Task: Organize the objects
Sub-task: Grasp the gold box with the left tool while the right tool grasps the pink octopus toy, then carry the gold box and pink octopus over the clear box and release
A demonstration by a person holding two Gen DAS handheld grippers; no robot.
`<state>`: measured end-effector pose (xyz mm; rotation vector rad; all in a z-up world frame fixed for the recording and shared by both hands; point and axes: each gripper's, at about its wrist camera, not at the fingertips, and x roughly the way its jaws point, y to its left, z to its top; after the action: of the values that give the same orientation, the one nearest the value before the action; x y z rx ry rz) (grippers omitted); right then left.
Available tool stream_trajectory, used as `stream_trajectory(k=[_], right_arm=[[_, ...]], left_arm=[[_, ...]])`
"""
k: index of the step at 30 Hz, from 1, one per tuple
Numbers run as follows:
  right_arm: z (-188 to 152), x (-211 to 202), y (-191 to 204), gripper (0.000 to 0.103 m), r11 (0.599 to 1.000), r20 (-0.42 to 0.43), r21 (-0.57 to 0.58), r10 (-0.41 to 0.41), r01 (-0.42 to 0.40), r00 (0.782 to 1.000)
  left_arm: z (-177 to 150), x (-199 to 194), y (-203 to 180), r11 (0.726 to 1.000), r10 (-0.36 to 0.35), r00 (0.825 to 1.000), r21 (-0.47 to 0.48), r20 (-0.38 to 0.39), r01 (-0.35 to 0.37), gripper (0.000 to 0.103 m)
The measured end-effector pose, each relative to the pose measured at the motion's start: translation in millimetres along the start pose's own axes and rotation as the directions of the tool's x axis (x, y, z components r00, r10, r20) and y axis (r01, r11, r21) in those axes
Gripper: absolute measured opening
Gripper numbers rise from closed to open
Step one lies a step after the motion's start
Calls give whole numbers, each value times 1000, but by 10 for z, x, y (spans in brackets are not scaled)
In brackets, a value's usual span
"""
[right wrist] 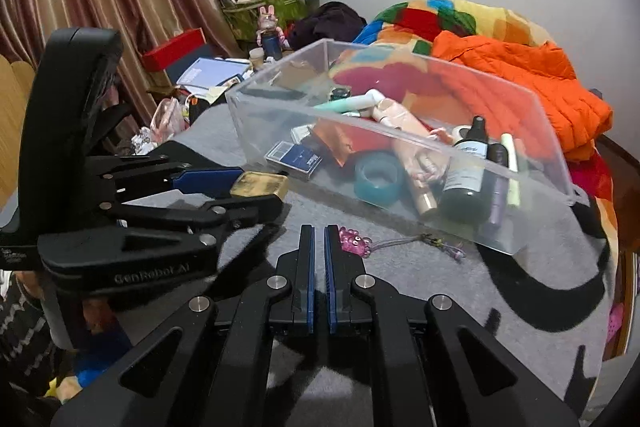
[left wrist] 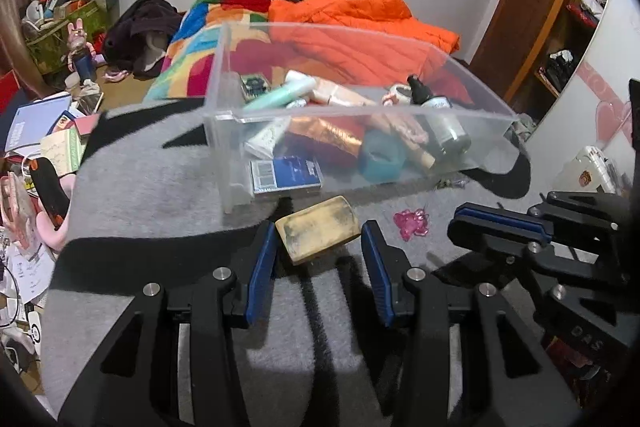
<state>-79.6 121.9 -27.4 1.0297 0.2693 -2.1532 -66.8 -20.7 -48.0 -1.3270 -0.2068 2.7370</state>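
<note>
While left gripper (left wrist: 318, 251) grips the worn gold tin (left wrist: 318, 229) just before the clear bin (left wrist: 360, 115) | likely binning it | right gripper (right wrist: 319, 243) closed, empty, pink bead charm (right wrist: 354, 241) beside it on the blanket

Box (left wrist: 256, 178) label print unreadable

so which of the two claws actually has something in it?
The left claw: the tan tin sits between its blue pads. The right claw is shut on nothing, its pads together just short of the pink bead charm on the grey blanket.
</note>
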Motion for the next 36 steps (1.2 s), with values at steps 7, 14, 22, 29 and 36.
stream_trajectory(k=[7, 14, 22, 29, 36], right_arm=[[-26, 181, -130, 53, 996, -69, 69, -57, 62, 996], [10, 510, -64, 52, 992, -115, 28, -121, 125, 986], [4, 430, 46, 26, 998, -91, -11, -61, 60, 994], [80, 32, 244, 26, 999, 25, -18, 45, -44, 999], [409, -553, 167, 26, 1000, 201, 3, 27, -28, 979]], left_arm=[[73, -185, -16, 1000, 17, 999, 14, 49, -17, 44], [62, -297, 45, 1000, 24, 997, -4, 73, -23, 44], [5, -430, 150, 999, 22, 995, -43, 99, -17, 44], [108, -574, 180, 999, 34, 990, -47, 138, -28, 44], [279, -708, 87, 999, 32, 981, -24, 192, -28, 44]])
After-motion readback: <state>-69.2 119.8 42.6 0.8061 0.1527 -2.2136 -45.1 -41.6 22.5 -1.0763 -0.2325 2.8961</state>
